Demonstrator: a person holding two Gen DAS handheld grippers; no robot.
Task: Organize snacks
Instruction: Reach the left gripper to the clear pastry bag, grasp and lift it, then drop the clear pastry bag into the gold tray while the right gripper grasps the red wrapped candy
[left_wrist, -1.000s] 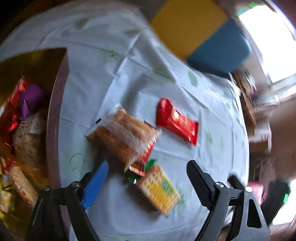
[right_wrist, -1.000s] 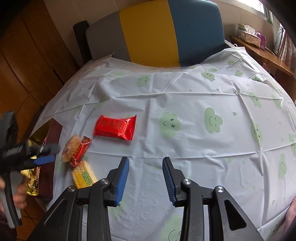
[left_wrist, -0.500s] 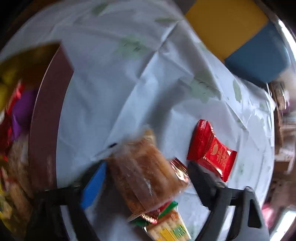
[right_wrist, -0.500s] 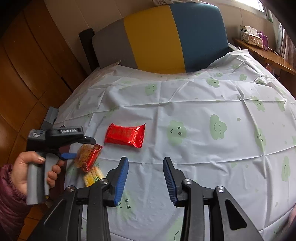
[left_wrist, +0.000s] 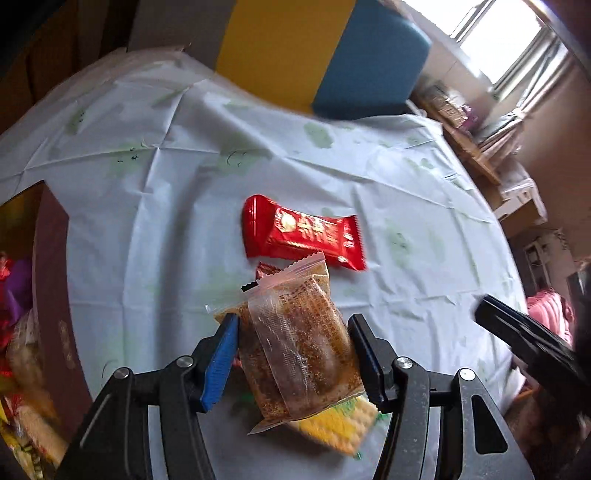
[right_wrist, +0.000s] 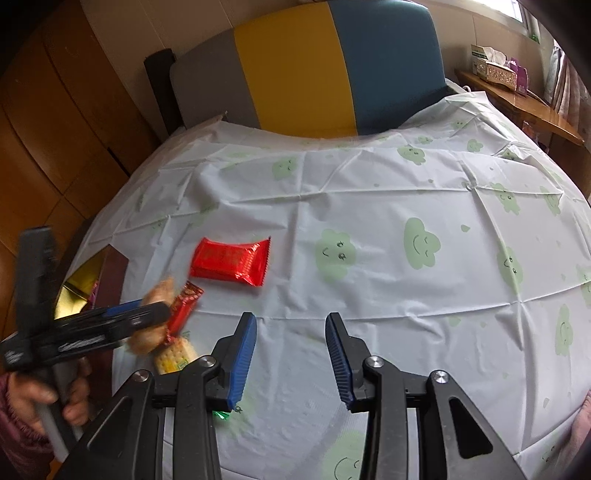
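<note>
My left gripper (left_wrist: 291, 350) is shut on a clear-wrapped brown crispy snack (left_wrist: 295, 343), held just above the table. Under it lies a yellow cracker pack (left_wrist: 340, 424), and the corner of a small red-wrapped snack (left_wrist: 266, 268) shows behind it. A red wrapped bar (left_wrist: 306, 234) lies beyond on the cloth. In the right wrist view, the left gripper (right_wrist: 147, 317) holds the brown snack (right_wrist: 155, 295) at the left, next to the small red snack (right_wrist: 184, 306), the cracker pack (right_wrist: 173, 356) and the red bar (right_wrist: 231, 260). My right gripper (right_wrist: 291, 358) is open and empty over the cloth.
A dark red box (left_wrist: 51, 295) with gold lining, holding several snacks, stands at the table's left edge (right_wrist: 110, 273). A white tablecloth with green clouds (right_wrist: 406, 258) covers the round table. A yellow and blue chair (right_wrist: 332, 66) stands behind it.
My left gripper has closed around the brown snack and turned toward the chair. The right gripper has stayed open, shifting slightly.
</note>
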